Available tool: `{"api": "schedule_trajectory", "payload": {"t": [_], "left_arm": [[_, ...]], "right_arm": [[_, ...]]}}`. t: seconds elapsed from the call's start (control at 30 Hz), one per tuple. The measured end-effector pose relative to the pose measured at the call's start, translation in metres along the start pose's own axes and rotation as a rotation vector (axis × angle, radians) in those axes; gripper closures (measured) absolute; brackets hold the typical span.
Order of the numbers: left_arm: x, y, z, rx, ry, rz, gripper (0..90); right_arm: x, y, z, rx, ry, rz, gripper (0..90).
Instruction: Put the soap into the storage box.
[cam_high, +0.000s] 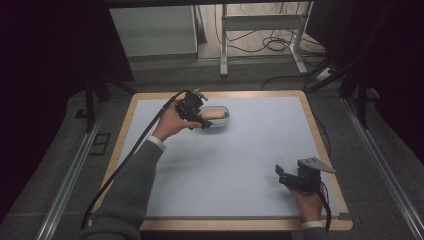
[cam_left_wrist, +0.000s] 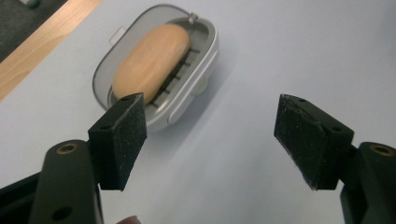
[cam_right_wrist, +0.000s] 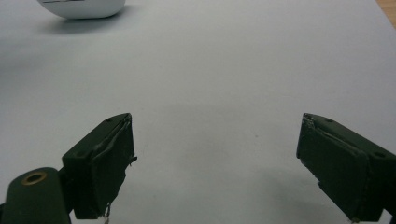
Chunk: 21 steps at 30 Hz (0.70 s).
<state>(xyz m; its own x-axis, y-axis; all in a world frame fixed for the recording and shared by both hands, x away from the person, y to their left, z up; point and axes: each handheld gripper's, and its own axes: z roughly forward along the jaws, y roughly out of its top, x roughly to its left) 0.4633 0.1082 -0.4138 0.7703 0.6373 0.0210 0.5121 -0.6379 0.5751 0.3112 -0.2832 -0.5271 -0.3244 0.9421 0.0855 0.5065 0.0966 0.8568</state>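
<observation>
A grey oval soap dish (cam_high: 220, 120) (cam_left_wrist: 205, 51) sits on the pale blue mat (cam_high: 240, 150), toward its far left. A tan bar of soap (cam_high: 214, 115) (cam_left_wrist: 152, 60) lies in it on a slatted insert. My left gripper (cam_high: 196, 116) (cam_left_wrist: 210, 140) hovers just beside the dish, at its left in the high view, open, with bare mat between its pads. The dish's white underside (cam_right_wrist: 84, 8) peeks in at the top left of the right gripper view. Near the mat's front right corner my right gripper (cam_high: 286, 175) (cam_right_wrist: 215, 163) stands open over bare mat.
The mat lies on a wooden table (cam_high: 320, 130) whose edge frames it. Behind the table are metal desk legs (cam_high: 224, 45) and loose cables (cam_high: 275, 45) on the floor. Metal rails (cam_high: 65, 185) run along both sides.
</observation>
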Motion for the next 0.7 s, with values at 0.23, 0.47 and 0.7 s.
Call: {"api": "schedule_trajectory", "payload": {"t": [0.23, 0.47, 0.7], "left_arm": [[-0.013, -0.029, -0.013, -0.018, 0.000, -0.008, 24.1], [-0.030, -0.065, -0.022, -0.050, -0.012, -0.029, 22.9], [-0.037, -0.108, -0.028, -0.091, -0.008, -0.084, 22.0]], "right_arm": [[0.000, 0.000, 0.000, 0.002, -0.001, -0.005, 11.5], [0.000, 0.000, 0.000, 0.000, -0.002, -0.006, 11.5], [0.001, 0.000, 0.000, 0.000, -0.005, -0.008, 11.5]]}}
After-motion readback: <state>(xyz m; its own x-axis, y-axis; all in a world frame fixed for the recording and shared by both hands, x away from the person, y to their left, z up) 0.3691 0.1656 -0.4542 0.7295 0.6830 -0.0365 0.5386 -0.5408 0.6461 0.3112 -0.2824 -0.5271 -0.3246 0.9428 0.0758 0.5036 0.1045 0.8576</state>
